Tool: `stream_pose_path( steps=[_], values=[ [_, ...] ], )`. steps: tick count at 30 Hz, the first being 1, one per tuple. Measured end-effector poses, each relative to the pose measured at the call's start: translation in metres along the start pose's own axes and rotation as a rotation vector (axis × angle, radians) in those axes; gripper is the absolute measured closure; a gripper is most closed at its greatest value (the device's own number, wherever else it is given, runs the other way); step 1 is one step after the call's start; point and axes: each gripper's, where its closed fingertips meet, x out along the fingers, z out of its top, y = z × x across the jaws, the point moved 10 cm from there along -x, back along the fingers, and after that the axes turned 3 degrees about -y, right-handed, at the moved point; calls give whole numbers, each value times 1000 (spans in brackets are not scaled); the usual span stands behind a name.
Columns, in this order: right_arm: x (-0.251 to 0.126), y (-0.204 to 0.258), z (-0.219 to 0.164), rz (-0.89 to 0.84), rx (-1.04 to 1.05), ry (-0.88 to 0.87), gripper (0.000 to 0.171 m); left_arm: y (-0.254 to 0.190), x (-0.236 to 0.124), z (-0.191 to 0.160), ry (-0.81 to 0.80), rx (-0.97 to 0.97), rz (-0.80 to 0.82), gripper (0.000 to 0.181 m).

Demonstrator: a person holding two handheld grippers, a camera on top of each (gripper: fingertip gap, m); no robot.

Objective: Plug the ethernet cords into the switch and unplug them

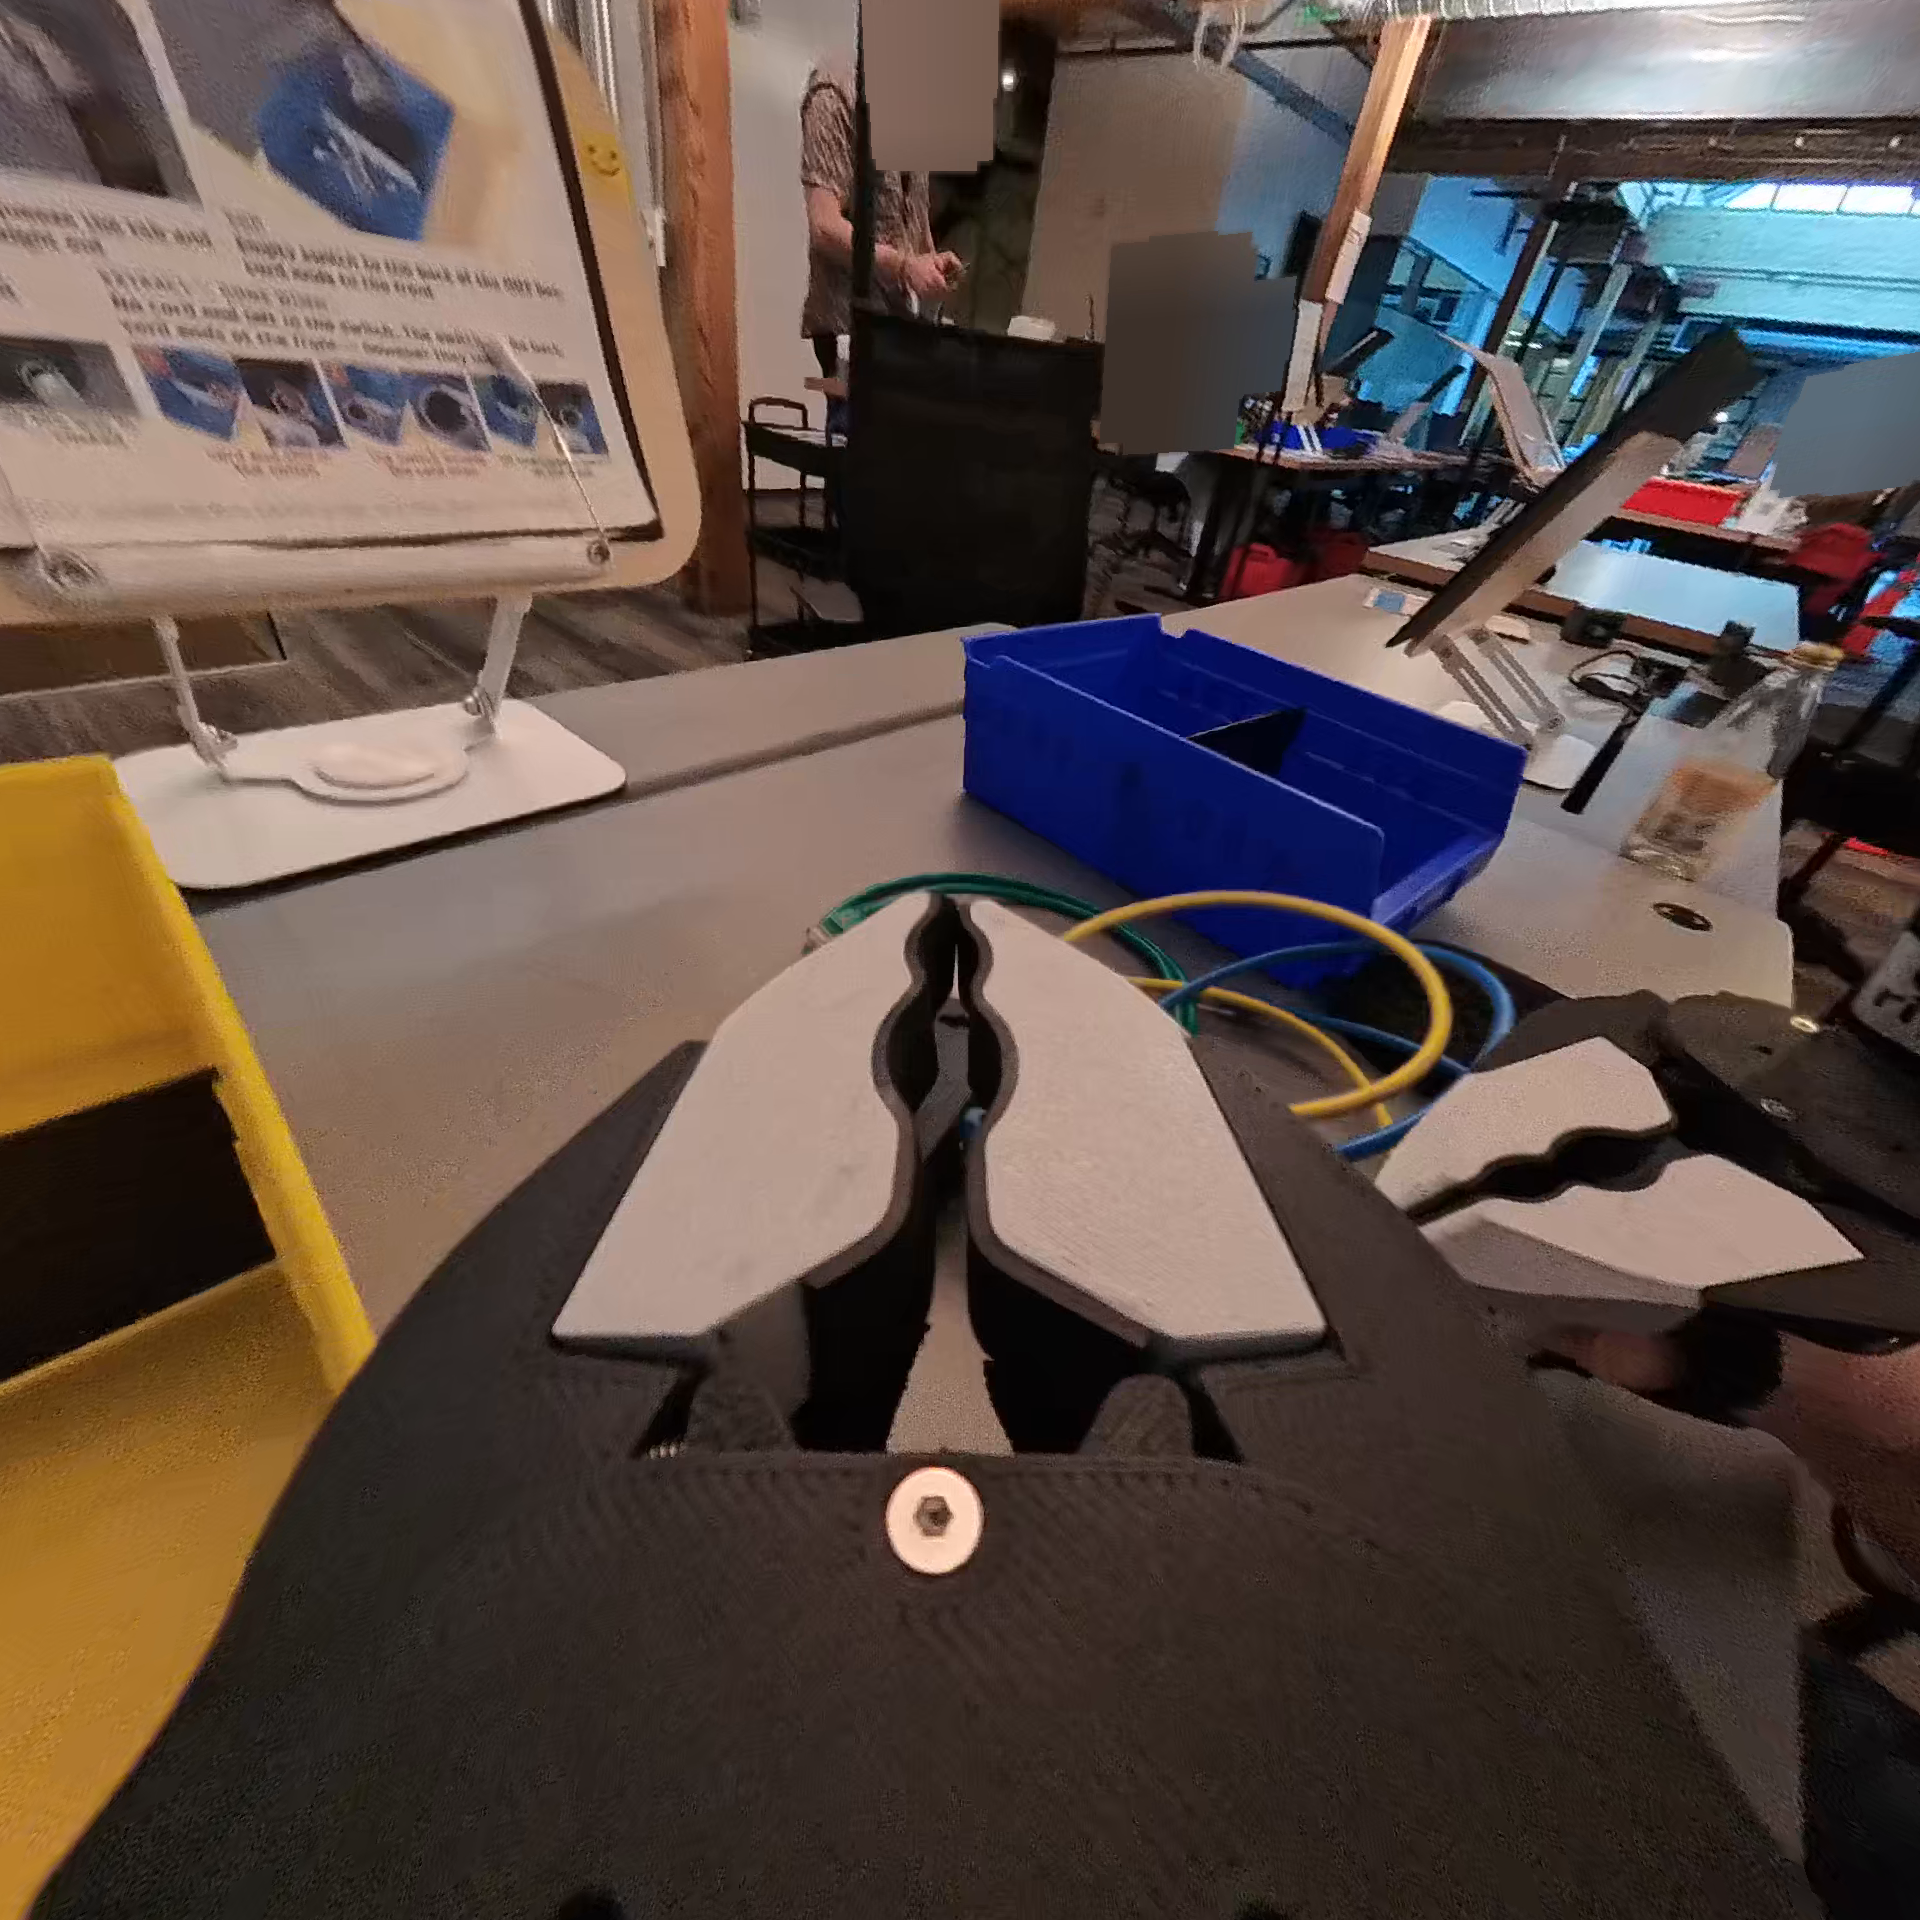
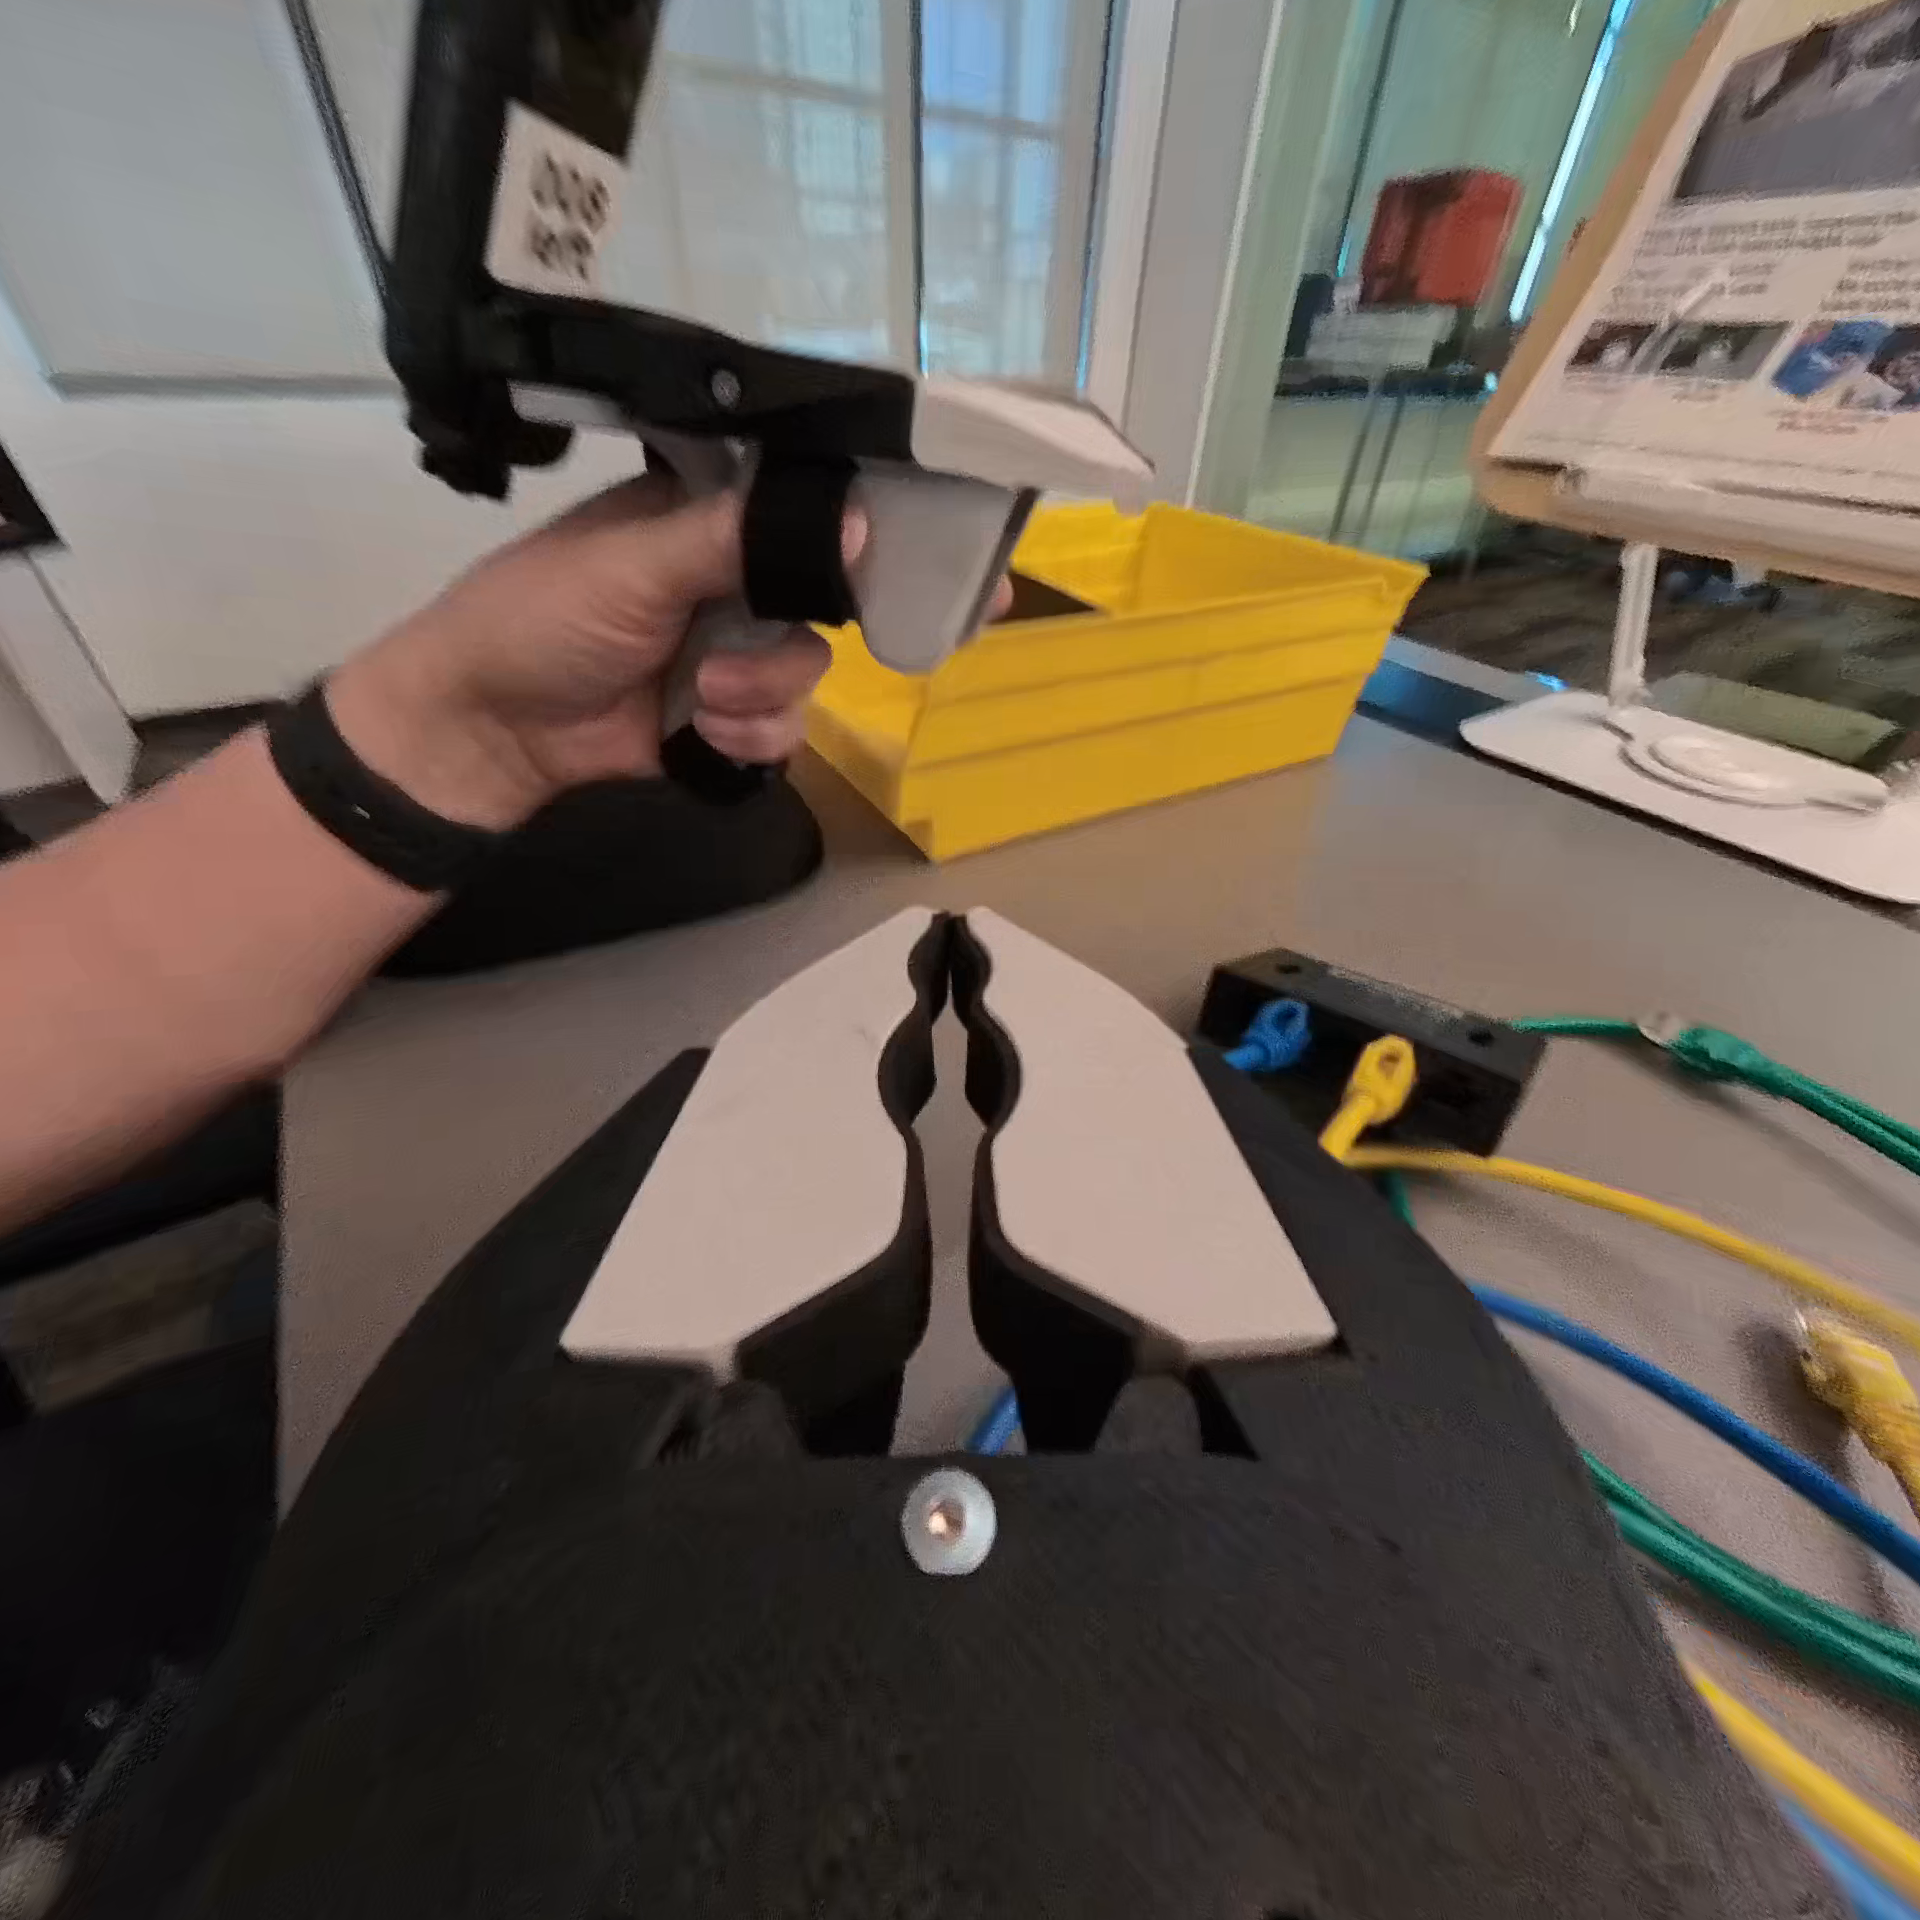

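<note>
Three ethernet cords: one green [image 2: 1808, 1101], one yellow [image 2: 1621, 1216], one blue [image 2: 1704, 1439]; two of them, blue and yellow, sit plugged in the one black switch [image 2: 1455, 1039]. Two bins on the table [image 1: 520, 966]: one blue bin [image 1: 1174, 821], one yellow bin [image 2: 1122, 696]. Two claws: left claw [image 1: 951, 914], right claw [image 2: 951, 925]. One instruction sheet stand [image 1: 343, 790], one glass bottle [image 1: 1714, 779].

Your left hand-held gripper [image 1: 952, 925] hides the switch from its own camera, your right hand-held gripper [image 2: 951, 930] covers part of the blue cord [image 2: 1704, 1429], and the yellow bin [image 1: 125, 1039] runs off the frame's left edge.
</note>
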Motion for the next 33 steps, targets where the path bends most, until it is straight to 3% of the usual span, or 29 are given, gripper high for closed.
stream_pose_path(
  steps=[4, 9, 11, 18, 26, 30, 33],
  values=[
    [0, 0, -3, -31, -55, 85, 170, -1, 7, -13, 60, 29, -9, 177],
    [-13, 6, -4, 25, -67, 100, 170, -9, 34, -43, 355, 265, 76, 136],
    [-30, 6, 5, 24, -53, 50, 170, -14, 54, -52, 454, 383, 95, 128],
    [-85, -27, 25, -87, 48, -112, 167, -12, 127, -70, 903, 398, -140, 105],
    [-96, -50, 21, -135, 42, -11, 163, 8, 134, -66, 1136, 497, -176, 120],
    [-103, -53, 21, -169, -10, 31, 162, 12, 109, -63, 1377, 564, -140, 125],
    [-107, -61, 18, -218, -24, 71, 162, 13, 95, -65, 1423, 596, -157, 125]
  ],
)
